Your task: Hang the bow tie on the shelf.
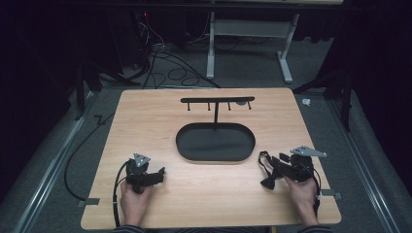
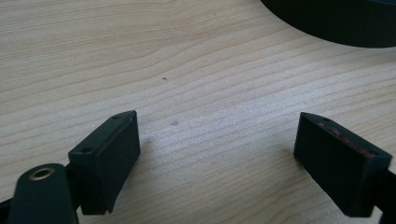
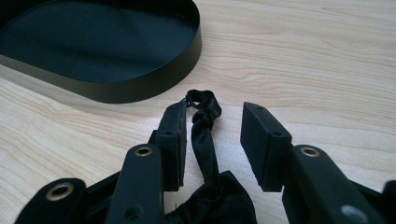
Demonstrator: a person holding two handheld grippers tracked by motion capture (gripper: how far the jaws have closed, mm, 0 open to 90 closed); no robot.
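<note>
Black fabric, one knotted strap with a bow-shaped end, lies on the wooden table just right of the single oval black tray, between the parted jaws of the right gripper, which do not squeeze it. One thin rack with small hooks rises from the tray's far rim. Left of the tray the left gripper rests on bare wood, jaws wide apart, and beyond the table lie grey floor, cables and dark surroundings.
</note>
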